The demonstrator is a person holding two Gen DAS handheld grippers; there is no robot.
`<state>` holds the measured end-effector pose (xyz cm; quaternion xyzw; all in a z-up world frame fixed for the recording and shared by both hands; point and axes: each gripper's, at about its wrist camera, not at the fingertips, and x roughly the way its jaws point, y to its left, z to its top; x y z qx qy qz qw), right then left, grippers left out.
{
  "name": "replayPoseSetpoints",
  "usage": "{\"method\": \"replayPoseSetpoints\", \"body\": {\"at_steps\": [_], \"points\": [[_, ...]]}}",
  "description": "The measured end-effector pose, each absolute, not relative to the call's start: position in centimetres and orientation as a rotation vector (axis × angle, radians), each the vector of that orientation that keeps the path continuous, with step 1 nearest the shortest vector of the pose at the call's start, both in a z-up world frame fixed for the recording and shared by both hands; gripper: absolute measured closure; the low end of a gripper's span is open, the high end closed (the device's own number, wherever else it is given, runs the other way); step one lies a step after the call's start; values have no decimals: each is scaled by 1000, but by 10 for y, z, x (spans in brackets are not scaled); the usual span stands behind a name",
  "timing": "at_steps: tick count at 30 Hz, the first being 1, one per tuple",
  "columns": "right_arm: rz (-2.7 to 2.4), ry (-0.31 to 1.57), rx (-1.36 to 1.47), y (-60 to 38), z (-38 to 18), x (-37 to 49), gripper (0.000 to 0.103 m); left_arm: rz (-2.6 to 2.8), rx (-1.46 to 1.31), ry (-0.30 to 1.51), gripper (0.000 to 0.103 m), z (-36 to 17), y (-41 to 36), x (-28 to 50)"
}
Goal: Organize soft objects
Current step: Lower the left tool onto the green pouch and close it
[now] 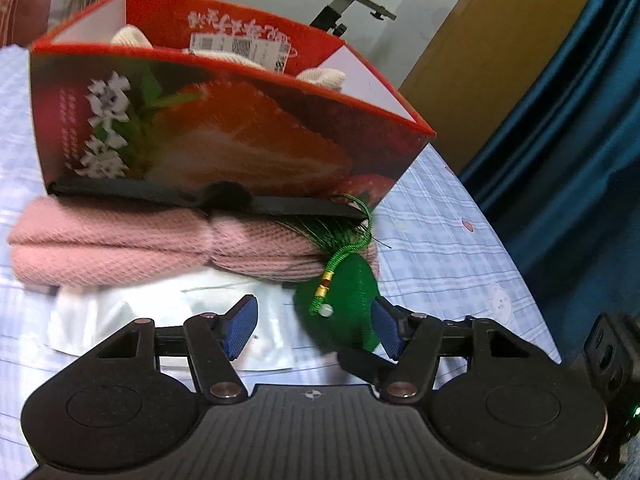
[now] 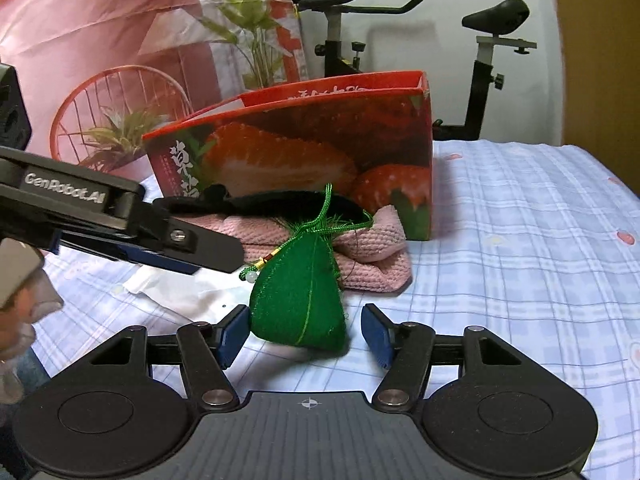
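The green pouch (image 2: 298, 300) sits between the right gripper's (image 2: 304, 330) parted fingers, seemingly unclamped; the left gripper (image 1: 316, 328) gapes beside it.

We cannot read the blurred white lettering on the box (image 1: 224, 120), whose wall hides most of the cream bundles (image 1: 132, 36) inside. The black strip (image 2: 256, 202) covers the pink cloth's (image 1: 120, 240) far edge. The left gripper (image 2: 192, 248) hides part of the plastic packet (image 2: 180, 292).
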<state>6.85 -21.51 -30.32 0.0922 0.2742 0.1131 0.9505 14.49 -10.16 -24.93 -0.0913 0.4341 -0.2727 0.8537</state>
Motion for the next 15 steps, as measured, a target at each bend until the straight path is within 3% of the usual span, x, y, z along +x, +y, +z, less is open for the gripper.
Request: {"method": "replayPoseSetpoints", "body": {"at_steps": [11, 14, 15], "points": [[275, 523, 196, -211, -308, 70, 53, -580, -173, 940, 39, -261, -132, 152], [277, 518, 194, -210, -309, 70, 53, -593, -156, 958, 53, -266, -135, 153], [276, 515, 195, -209, -309, 70, 53, -600, -163, 961, 53, -267, -135, 152]]}}
